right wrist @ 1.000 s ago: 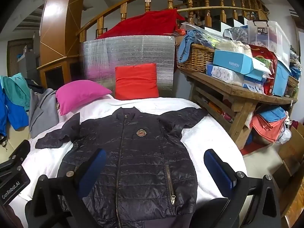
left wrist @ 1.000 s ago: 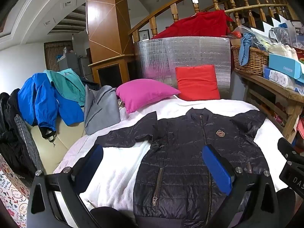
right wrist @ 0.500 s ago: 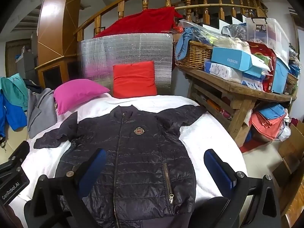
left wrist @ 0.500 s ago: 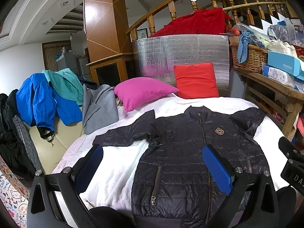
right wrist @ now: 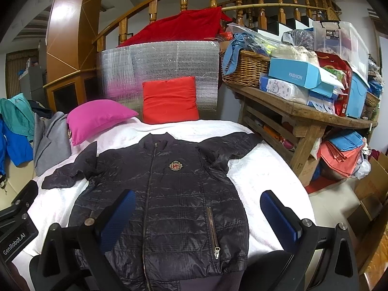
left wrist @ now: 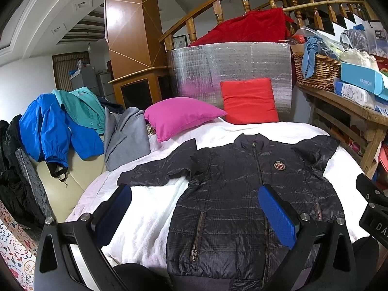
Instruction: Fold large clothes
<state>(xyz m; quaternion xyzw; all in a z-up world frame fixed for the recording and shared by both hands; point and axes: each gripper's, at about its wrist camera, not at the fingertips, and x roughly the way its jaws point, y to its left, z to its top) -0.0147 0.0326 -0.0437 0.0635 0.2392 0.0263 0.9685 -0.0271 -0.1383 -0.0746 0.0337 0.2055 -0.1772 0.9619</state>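
A dark quilted jacket [left wrist: 245, 194] lies face up on a white blanket [left wrist: 155, 208], zipped to the collar, its hem at the near edge and its collar toward the far side. A small crest badge [right wrist: 175, 165] sits on the chest just right of the zip. Both sleeves are spread outward: the left one [left wrist: 160, 167] runs out flat across the blanket, the right one [right wrist: 230, 145] reaches toward the blanket's right edge. Two zipped pockets show low on the front.

The left gripper [left wrist: 194, 208] hangs above the near left part of the jacket, its blue pads [left wrist: 276, 213] spread wide, one over the bare blanket and the other over the jacket's front. It holds nothing. The right gripper [right wrist: 198, 215] hangs above the near right part with its blue pads [right wrist: 278, 215] equally wide apart, one over the jacket's front and the other over the blanket beyond the jacket's right side. It too holds nothing.

At the far end of the blanket a pink pillow [left wrist: 181, 116] lies to the left and a red pillow [left wrist: 249, 100] leans against a silver foil panel [left wrist: 230, 65]. A grey garment [left wrist: 126, 138] and a blue coat [left wrist: 53, 131] hang over a seat on the left. On the right a wooden table [right wrist: 303, 111] carries a wicker basket [right wrist: 245, 68] and boxes.
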